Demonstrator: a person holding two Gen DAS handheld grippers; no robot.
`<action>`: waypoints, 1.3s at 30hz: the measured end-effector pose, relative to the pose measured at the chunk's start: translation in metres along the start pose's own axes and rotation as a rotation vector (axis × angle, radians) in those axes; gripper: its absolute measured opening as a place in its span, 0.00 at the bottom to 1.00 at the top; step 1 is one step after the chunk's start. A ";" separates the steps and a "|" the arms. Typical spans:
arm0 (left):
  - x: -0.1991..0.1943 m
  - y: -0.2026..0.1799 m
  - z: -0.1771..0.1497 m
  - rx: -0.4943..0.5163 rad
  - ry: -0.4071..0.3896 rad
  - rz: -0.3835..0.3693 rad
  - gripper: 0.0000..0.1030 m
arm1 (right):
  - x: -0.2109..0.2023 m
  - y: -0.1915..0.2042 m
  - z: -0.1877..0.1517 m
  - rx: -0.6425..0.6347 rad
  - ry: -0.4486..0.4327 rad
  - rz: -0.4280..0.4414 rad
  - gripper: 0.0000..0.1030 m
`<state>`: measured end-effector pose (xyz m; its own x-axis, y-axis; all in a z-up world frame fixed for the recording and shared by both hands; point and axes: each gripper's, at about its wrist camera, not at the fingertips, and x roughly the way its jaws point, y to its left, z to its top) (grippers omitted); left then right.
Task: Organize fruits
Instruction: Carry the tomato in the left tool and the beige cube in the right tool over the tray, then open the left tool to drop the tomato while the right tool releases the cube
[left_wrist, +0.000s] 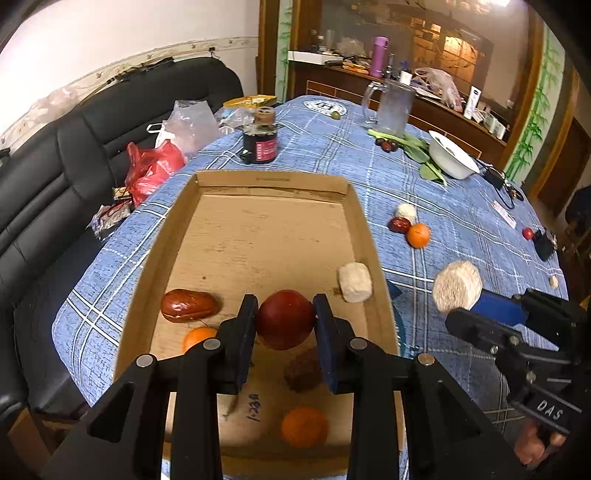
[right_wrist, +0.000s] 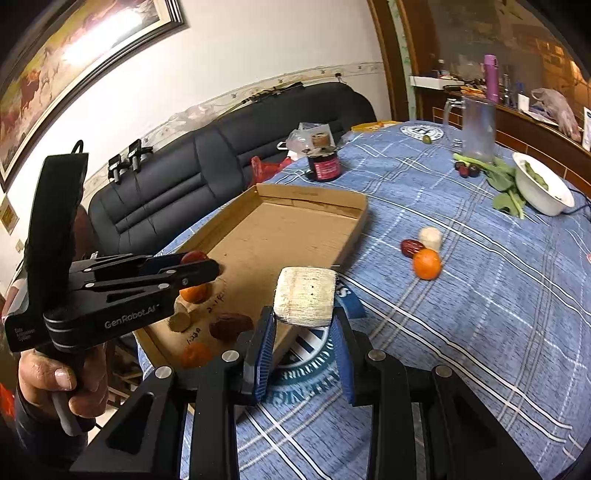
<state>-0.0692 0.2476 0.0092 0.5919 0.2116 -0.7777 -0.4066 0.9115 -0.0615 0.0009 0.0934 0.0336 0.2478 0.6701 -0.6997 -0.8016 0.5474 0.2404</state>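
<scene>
A shallow cardboard tray (left_wrist: 258, 229) sits at the near edge of the desk (left_wrist: 424, 173), which is covered in a blue checked cloth, with a black sofa (left_wrist: 55, 155) along the desk's left side. Inside the tray lie a red date (left_wrist: 189, 305), two small oranges (left_wrist: 304, 426), a darker wrinkled date (left_wrist: 303, 369) and a pale cut chunk (left_wrist: 354, 282) against the right wall. The left hand-held gripper (left_wrist: 285, 317), raised over the tray's near half, is clamped on a round red fruit (left_wrist: 285, 319); in the right wrist view a bare hand (right_wrist: 62, 384) grips its handle. Just off the tray's right wall, the right hand-held gripper (right_wrist: 304, 332) pinches a pale cylindrical chunk (right_wrist: 306, 297) above the cloth. Farther toward the middle of the desk, another date (left_wrist: 399, 224), an orange (left_wrist: 418, 235) and a white chunk (left_wrist: 406, 211) sit touching in a cluster. A dark jar (left_wrist: 259, 142) stands just beyond the tray's far wall; a glass mug (left_wrist: 391, 107), leafy greens (left_wrist: 421, 151) and a white bowl (left_wrist: 452, 157) crowd the far right edge. The tray's far half is bare cardboard, and open cloth lies between the tray and the cluster.
</scene>
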 end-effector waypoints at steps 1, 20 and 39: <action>0.002 0.002 0.001 -0.005 0.001 0.003 0.27 | 0.003 0.002 0.001 -0.002 0.003 0.003 0.29; 0.041 0.040 0.035 -0.096 0.045 0.069 0.27 | 0.067 0.023 0.037 -0.038 0.065 0.044 0.29; 0.105 0.056 0.048 -0.114 0.193 0.169 0.28 | 0.141 0.026 0.045 -0.084 0.185 -0.003 0.29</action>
<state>0.0034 0.3378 -0.0456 0.3699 0.2760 -0.8871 -0.5703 0.8213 0.0177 0.0392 0.2247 -0.0284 0.1521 0.5608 -0.8138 -0.8457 0.5000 0.1865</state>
